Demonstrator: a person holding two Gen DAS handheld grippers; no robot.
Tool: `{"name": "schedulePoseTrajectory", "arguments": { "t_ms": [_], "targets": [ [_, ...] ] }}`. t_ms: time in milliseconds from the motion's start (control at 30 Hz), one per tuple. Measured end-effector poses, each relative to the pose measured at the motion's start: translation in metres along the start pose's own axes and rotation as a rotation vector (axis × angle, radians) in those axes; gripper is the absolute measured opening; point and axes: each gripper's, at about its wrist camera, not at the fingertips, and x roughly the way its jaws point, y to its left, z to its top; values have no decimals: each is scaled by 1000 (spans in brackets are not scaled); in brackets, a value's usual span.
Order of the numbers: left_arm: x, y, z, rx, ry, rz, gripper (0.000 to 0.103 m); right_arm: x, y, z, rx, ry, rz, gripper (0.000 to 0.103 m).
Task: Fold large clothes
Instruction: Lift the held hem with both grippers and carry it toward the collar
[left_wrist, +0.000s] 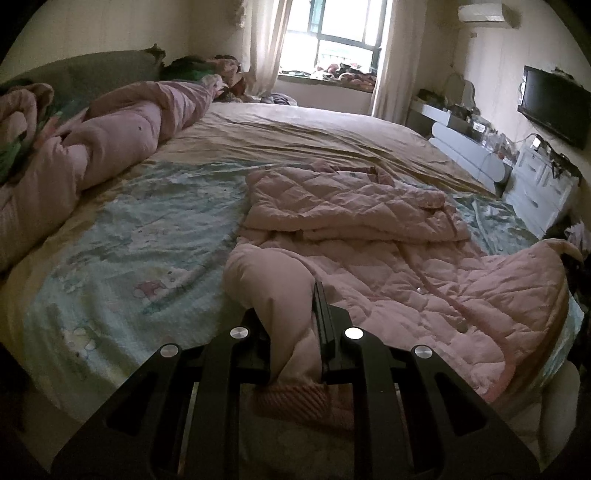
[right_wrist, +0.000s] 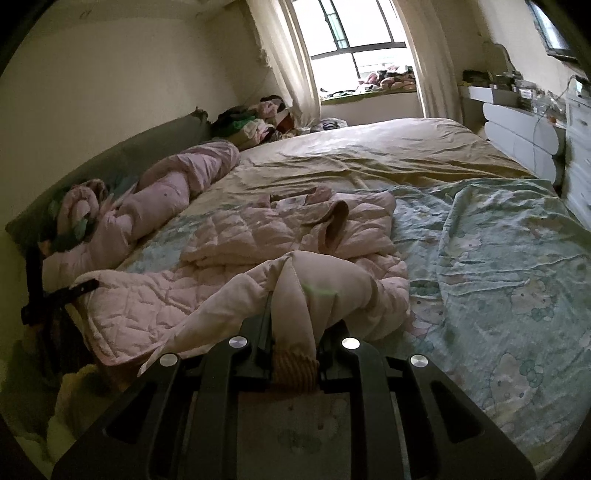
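The pink quilted jacket (left_wrist: 369, 236) lay spread on the near part of the bed, on the pale blue cartoon-print sheet (left_wrist: 140, 236), its upper half folded back over itself. The left gripper (left_wrist: 291, 332) had its jaws clamped on one sleeve, the ribbed cuff (left_wrist: 295, 402) bunched between the fingers. The right gripper (right_wrist: 295, 332) likewise pinched the other sleeve, whose ribbed cuff (right_wrist: 295, 365) showed between its fingers. In the right wrist view the left gripper (right_wrist: 79, 288) appeared at the jacket's far edge. A rolled pink quilt (left_wrist: 122, 136) lay along the headboard side, apart from the jacket. Beyond were a tan sheet (left_wrist: 314, 136), a curtained window (left_wrist: 332, 37) and a white dresser (left_wrist: 539, 184).
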Motion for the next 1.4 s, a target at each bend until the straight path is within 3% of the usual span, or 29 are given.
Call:
{"name": "schedulePoseTrajectory", "arguments": {
  "t_ms": [533, 1400],
  "targets": [
    [4, 19, 18, -45, -42, -8, 10, 0, -10, 17, 52, -107, -42, 15],
    [57, 23, 99, -32, -74, 37, 11, 64, -30, 103, 78, -148, -92, 16]
  ]
}}
